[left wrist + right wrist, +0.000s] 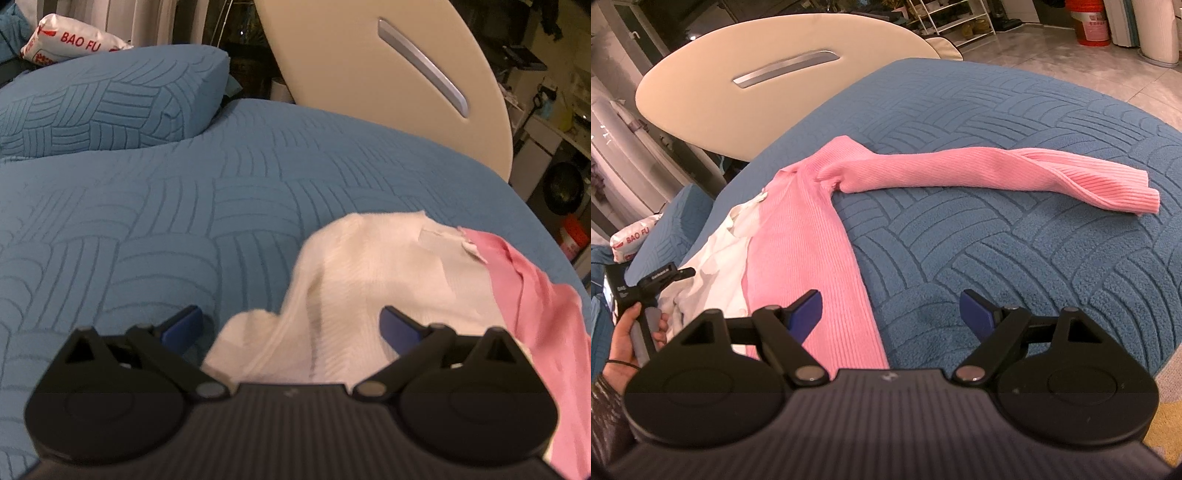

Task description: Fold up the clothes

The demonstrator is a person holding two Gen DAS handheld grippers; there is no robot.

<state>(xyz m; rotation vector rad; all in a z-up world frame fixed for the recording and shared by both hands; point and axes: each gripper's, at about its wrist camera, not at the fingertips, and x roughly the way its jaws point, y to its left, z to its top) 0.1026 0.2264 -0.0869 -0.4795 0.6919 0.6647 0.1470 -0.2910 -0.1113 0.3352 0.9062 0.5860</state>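
Both grippers stand with fingers apart and hold nothing: the left gripper (pixel 291 325) hangs over the white cloth (pixel 369 273), and the right gripper (pixel 890 314) over the body edge of the pink sweater (pixel 809 236), which lies on the blue cover (pixel 1015 258). To fold well, I judge each should pinch one layer at a hem or corner, then lift evenly. Only the right view shows the sleeve (pixel 979 170) stretched away from the body; the left view shows the pillow (pixel 110 99) beyond the sweater.
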